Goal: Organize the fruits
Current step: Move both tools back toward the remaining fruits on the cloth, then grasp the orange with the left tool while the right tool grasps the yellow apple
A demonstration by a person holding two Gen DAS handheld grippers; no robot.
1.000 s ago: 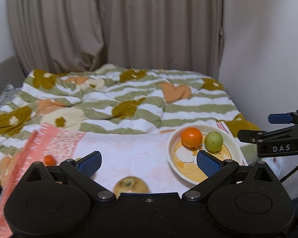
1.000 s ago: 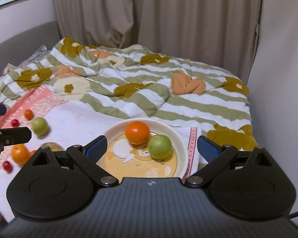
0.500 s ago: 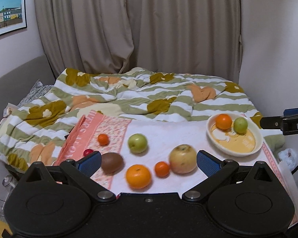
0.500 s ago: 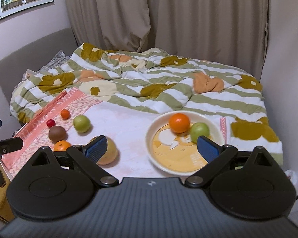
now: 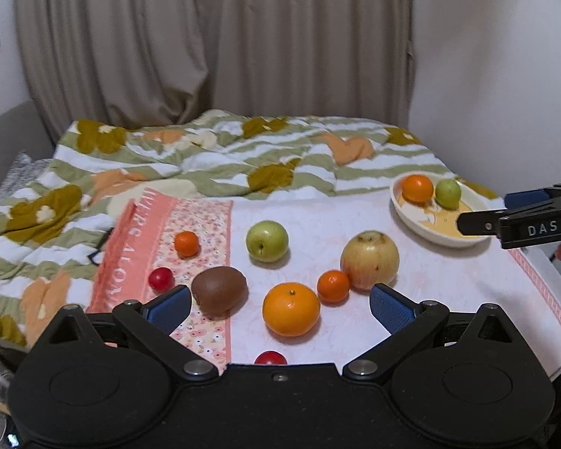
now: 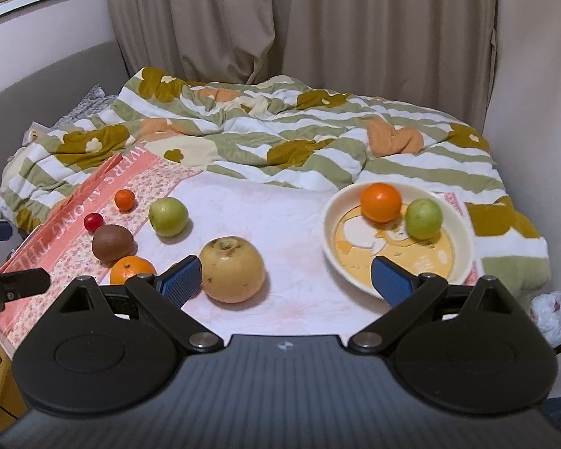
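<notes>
1. The left gripper (image 5: 278, 305) is spread wide with nothing between its ridged blue pads (image 5: 170, 307); its body is matte black plastic with round hinge plates.
2. The right gripper (image 6: 285, 278) is likewise wide apart and empty, with a ribbed dark grey body.
3. Ahead of the left gripper, on a pale pink cloth (image 5: 448, 288) with a faint floral print, lie smooth round fruits: a large orange (image 5: 291, 308) just in front, a small mandarin (image 5: 333, 285) touching a big yellowish apple (image 5: 369, 259) toward the right pad, and a fuzzy brown kiwi (image 5: 218, 290) by the left pad.
4. Farther ahead are a green apple (image 5: 267, 240), a second small mandarin (image 5: 186, 243) and a glossy red cherry tomato (image 5: 161, 278); another red tomato (image 5: 270, 357) peeks out at the gripper's near edge.
5. Ahead of the right gripper's right pad sits a glossy cream bowl (image 6: 463, 239) with a yellow cartoon print, holding an orange (image 6: 380, 202) and a green fruit (image 6: 423, 218) that are close together.
6. The cloth's salmon border (image 5: 131, 247) carries pale capital letters, only partly readable as "ALON". The right gripper's side arm, seen from the left camera, reads "DAS" (image 5: 542, 229).
7. Beyond lies a rumpled quilt (image 6: 318, 142) striped green and white with mustard flowers.
8. Compared with half a second ago, both cameras sit closer to the fruit, which looks larger; the fruits' layout is unchanged.
</notes>
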